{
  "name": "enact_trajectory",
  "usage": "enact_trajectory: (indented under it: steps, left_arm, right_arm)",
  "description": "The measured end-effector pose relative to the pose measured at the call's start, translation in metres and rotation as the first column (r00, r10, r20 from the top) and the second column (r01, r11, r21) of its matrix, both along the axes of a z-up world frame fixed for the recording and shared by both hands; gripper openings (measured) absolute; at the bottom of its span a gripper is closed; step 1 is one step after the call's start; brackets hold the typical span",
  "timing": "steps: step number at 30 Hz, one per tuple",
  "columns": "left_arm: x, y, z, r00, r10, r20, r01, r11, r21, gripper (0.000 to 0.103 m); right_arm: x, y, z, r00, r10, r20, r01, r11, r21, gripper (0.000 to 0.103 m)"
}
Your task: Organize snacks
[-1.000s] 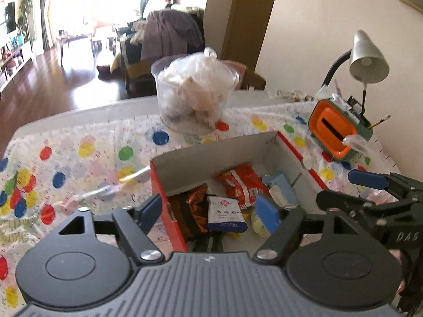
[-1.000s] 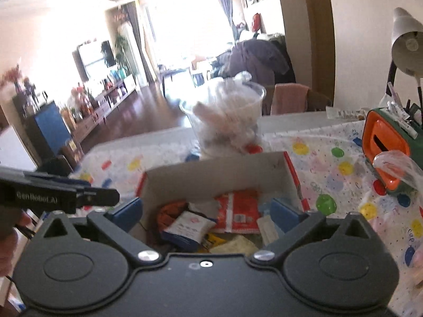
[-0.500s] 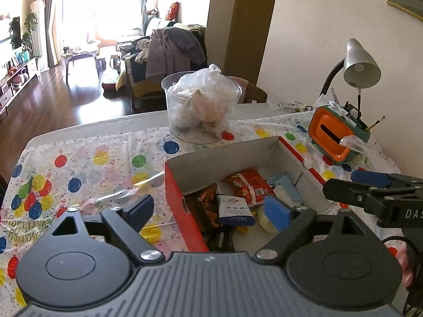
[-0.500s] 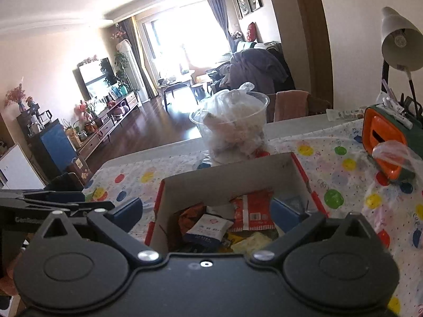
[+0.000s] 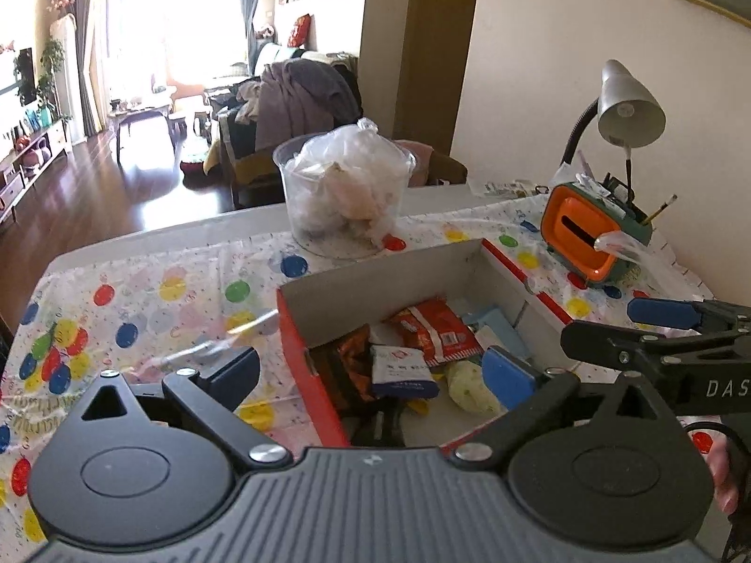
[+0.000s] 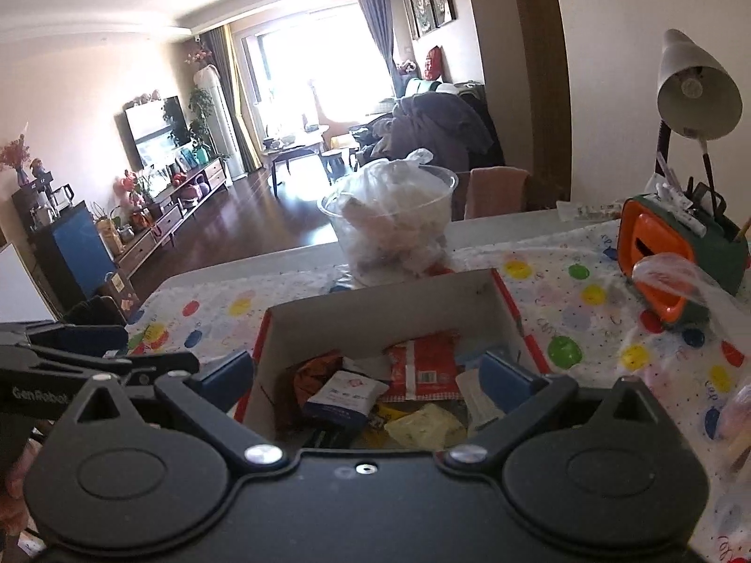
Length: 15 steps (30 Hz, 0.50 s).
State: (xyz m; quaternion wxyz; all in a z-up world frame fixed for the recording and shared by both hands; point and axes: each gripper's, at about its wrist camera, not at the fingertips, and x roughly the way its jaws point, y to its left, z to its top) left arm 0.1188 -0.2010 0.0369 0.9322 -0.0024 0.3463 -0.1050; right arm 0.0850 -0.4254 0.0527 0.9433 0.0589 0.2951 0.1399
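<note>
Both black two-finger tools hover at the near edge of an open red cardboard box [image 5: 300, 328] on a table under a polka-dot plastic tablecloth [image 5: 155, 291]. Nothing lies between the jaws of the left gripper [image 5: 375, 373], which have just been opening and now stand spread wide; the right gripper [image 6: 371, 373] is spread too, pinching nothing. Inside the box lie the snacks: a white-and-blue sachet [image 5: 403, 370], a red packet [image 5: 432, 328], an orange-brown packet [image 5: 349, 352] and a pale yellow pouch [image 6: 422, 427]. Beyond the box stands a clear plastic tub stuffed with a white bag [image 5: 345, 192]; to its right sit an orange-and-green desk organiser [image 5: 586, 234] and a grey desk lamp [image 5: 629, 105].
</note>
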Motion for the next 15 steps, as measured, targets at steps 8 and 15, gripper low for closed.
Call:
enact_trajectory:
  steps: [8,15]
  left_arm:
    - [0.0019,-0.0075,-0.0045,1.0,0.004,-0.028,-0.004,1.0,-0.004,0.102]
    - [0.0032,-0.0104,-0.0056,0.999,0.018,-0.043,-0.018,1.0,-0.007,0.102]
  right_arm:
    - [-0.002,-0.0078,-0.004,1.0,-0.008,-0.006,0.008,1.0,-0.02,0.103]
    - [-0.0027,-0.0088,-0.0048,1.0,-0.004,-0.008,0.004,1.0,-0.021,0.103]
